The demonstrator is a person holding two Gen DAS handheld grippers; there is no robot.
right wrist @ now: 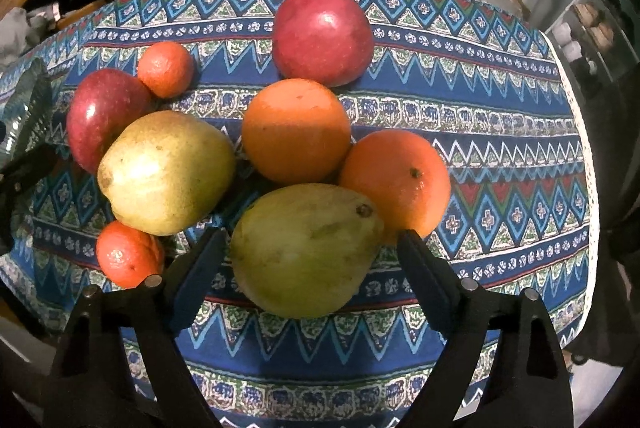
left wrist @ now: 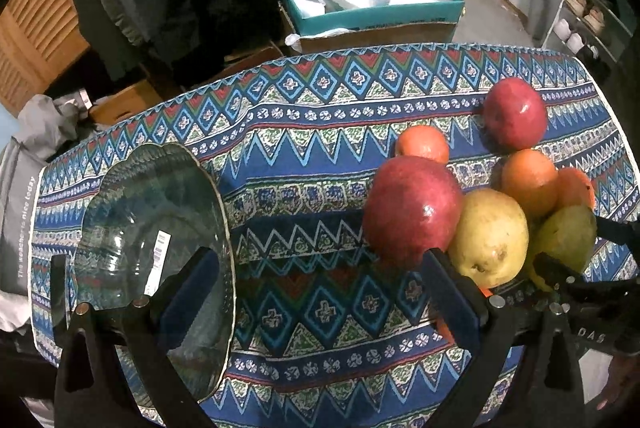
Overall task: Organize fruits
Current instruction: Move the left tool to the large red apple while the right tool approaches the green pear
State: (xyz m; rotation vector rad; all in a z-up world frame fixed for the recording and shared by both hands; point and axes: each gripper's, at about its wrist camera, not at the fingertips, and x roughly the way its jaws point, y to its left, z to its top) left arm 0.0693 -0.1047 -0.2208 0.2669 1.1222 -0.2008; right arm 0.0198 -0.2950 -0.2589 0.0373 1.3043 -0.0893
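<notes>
Right wrist view: right gripper [right wrist: 310,260] spread around green pear [right wrist: 304,248] (pads not pressing it); oranges, apples beyond. Left gripper [left wrist: 320,284] released, bowl [left wrist: 132,220] at its left finger.

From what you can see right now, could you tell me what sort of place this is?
Probably a lived-in room at home: a patterned tablecloth, a shoe rack, and a cardboard box of bags on the floor.

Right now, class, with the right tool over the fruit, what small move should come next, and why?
Probably close the right tool on the green pear: its fingers stand on either side of it, apparently not yet pressing. The glass bowl sits empty to the left.
</notes>
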